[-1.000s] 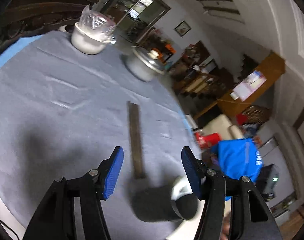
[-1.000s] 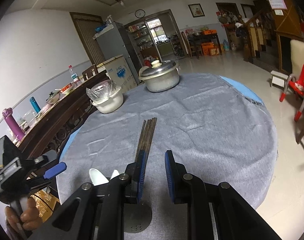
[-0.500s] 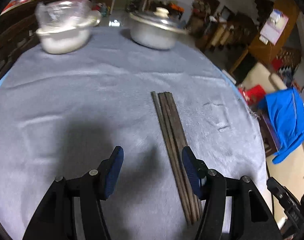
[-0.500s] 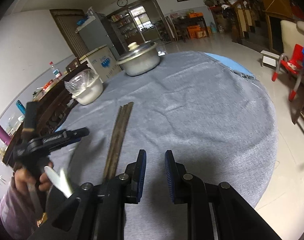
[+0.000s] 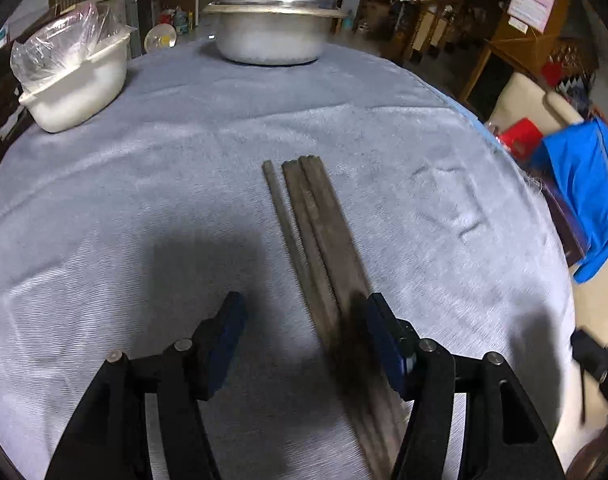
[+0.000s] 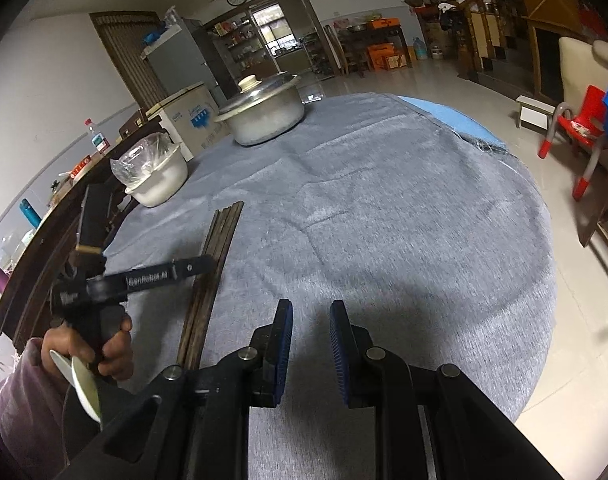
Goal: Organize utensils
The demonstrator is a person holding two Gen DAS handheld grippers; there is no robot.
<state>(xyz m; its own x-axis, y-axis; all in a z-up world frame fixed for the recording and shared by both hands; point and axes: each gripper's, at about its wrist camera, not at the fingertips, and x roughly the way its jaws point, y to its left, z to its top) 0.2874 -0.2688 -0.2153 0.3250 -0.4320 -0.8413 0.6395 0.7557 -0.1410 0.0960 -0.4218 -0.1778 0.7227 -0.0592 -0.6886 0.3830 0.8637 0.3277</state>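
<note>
Chopsticks (image 5: 316,236) lie bundled on the grey cloth (image 5: 143,184), near ends between the spread left tongs (image 5: 304,324), beside their right pad. Right tongs (image 6: 311,320) narrowly parted, empty, further right.

Table (image 5: 103,208) bears chopsticks (image 5: 312,216), pot (image 5: 271,32), bowl (image 5: 75,84)

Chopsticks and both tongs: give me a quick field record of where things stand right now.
chopsticks: dark bundle lying flat on the grey tablecloth, ends roughly aligned
left tongs: open, straddling the bundle's near part, right pad beside it; grip not closed
right tongs: narrow gap, nothing between the pads, over bare cloth right of the chopsticks
left hand: also holds a white spoon
lidded metal pot: far edge
white bowl with plastic bag: far left
</note>
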